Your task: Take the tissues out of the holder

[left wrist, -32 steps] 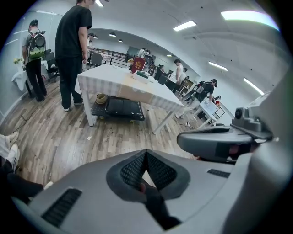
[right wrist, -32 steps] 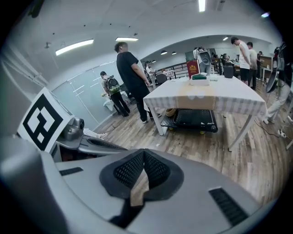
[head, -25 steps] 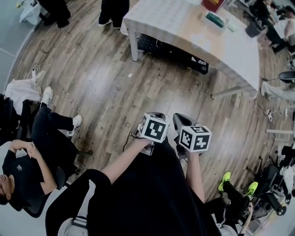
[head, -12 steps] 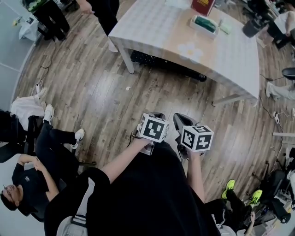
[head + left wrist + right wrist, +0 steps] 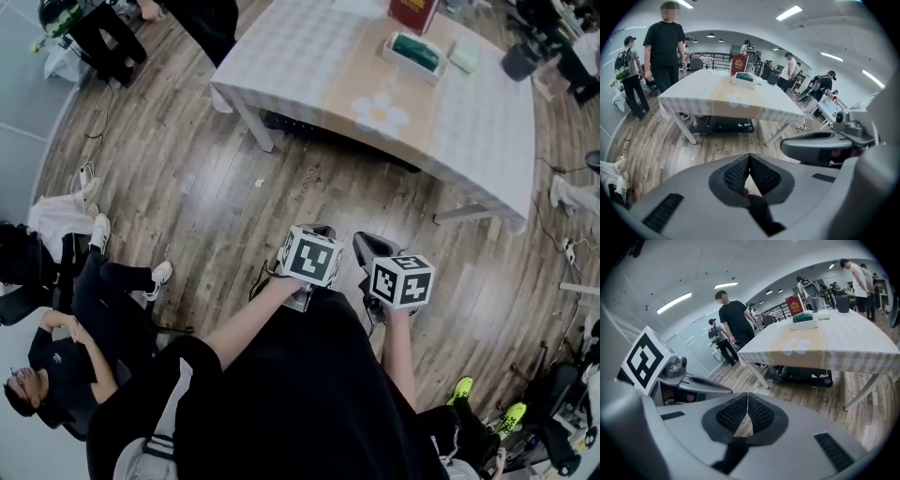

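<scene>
The tissue holder (image 5: pixel 416 54), a white tray with green tissues in it, sits on the far side of the white table (image 5: pixel 309 56). It also shows as a small box, the tissue holder (image 5: pixel 744 80), in the left gripper view and as the tissue holder (image 5: pixel 804 319) in the right gripper view. My left gripper (image 5: pixel 749 159) is shut with nothing between its pads. My right gripper (image 5: pixel 747 398) is shut and empty too. Both are held close to my body, well short of the table, over the wooden floor. In the head view the left gripper (image 5: pixel 319 234) and right gripper (image 5: pixel 367 242) sit side by side.
A red sign (image 5: pixel 413 13) stands behind the holder, and a flower print (image 5: pixel 380 112) marks the tablecloth. A black case (image 5: pixel 723 124) lies under the table. A person in black (image 5: pixel 665 47) stands at the table's left end; another sits at lower left (image 5: pixel 66 347). Several people stand further off.
The table has come nearer and lower in the head view as I walk toward it. Both grippers stay shut in the same pose.
</scene>
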A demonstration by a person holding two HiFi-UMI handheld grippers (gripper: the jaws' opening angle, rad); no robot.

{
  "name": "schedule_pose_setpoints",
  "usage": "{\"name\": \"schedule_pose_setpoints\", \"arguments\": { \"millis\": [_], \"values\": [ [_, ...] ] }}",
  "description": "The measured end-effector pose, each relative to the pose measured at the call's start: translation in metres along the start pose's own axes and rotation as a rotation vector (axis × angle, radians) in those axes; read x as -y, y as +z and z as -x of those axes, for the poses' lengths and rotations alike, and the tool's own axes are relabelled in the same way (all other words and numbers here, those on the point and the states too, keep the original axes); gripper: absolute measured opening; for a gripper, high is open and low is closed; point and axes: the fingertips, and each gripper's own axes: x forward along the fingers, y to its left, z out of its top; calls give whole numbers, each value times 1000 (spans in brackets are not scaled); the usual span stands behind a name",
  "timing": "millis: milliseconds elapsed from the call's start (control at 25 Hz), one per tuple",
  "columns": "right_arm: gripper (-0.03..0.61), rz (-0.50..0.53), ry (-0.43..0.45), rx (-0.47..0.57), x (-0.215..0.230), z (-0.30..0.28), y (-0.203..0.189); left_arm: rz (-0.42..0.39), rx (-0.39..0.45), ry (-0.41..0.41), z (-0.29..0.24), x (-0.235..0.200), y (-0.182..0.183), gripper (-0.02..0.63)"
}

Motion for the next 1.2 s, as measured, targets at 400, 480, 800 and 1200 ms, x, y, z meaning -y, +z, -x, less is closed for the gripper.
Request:
{"name": "schedule_pose_setpoints", "arguments": {
  "millis": [400, 480, 800, 1200],
  "values": [
    [15, 37, 28, -9, 16, -28, 29, 33, 17, 12, -18, -14, 32, 6],
    [15, 49, 23, -9, 21, -36, 41, 35, 28, 8, -23, -20, 46, 6],
    [17, 75, 10, 7, 38, -75, 115, 35, 49, -8, -43, -58, 121, 6],
    [18, 70, -36, 27, 52, -133, 210, 7, 43, -20, -63, -124, 209, 6]
  ]
}}
